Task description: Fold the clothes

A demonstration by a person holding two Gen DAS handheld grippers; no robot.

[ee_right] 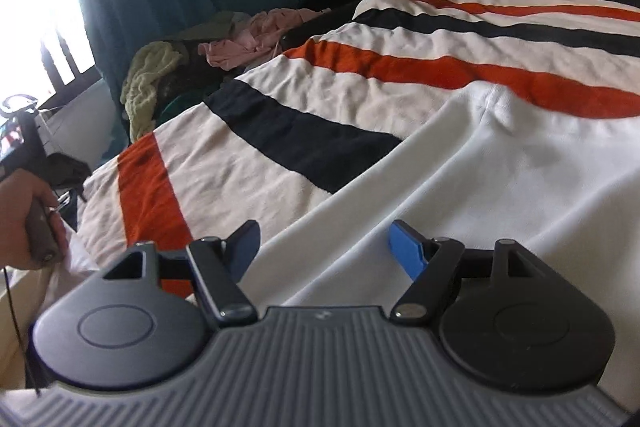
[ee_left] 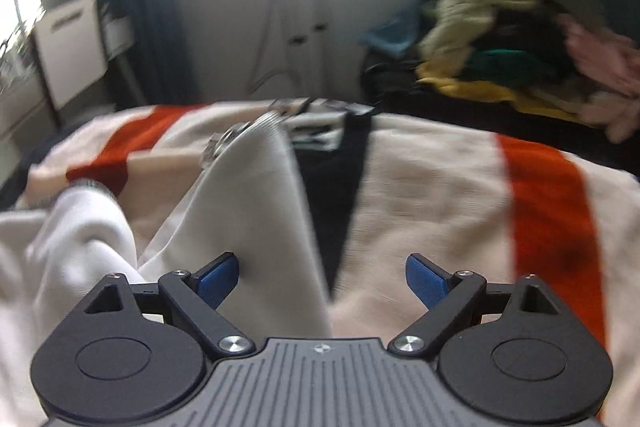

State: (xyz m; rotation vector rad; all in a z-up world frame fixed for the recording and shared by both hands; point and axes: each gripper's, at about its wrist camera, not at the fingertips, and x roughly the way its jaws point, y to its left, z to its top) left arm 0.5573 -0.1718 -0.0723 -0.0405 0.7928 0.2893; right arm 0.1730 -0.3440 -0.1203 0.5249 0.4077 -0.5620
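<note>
Both tools, left tool (ee_left: 322,281) and right tool (ee_right: 324,251), gape wide and empty over the white garment (ee_right: 460,187) on the striped bed (ee_right: 320,87); soft, light, floppy, so pinch the 12 o'clock cuff (ee_left: 248,131).

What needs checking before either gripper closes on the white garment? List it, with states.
1. Left gripper open: ok.
2. Right gripper open: ok.
3. White garment lying on the striped blanket: ok.
4. Cloth pinched between the blue pads: not ok, nothing held.
5. Garment flat: not ok, bunched at the sleeve.
6. Clothes pile apart from the garment: ok.
</note>
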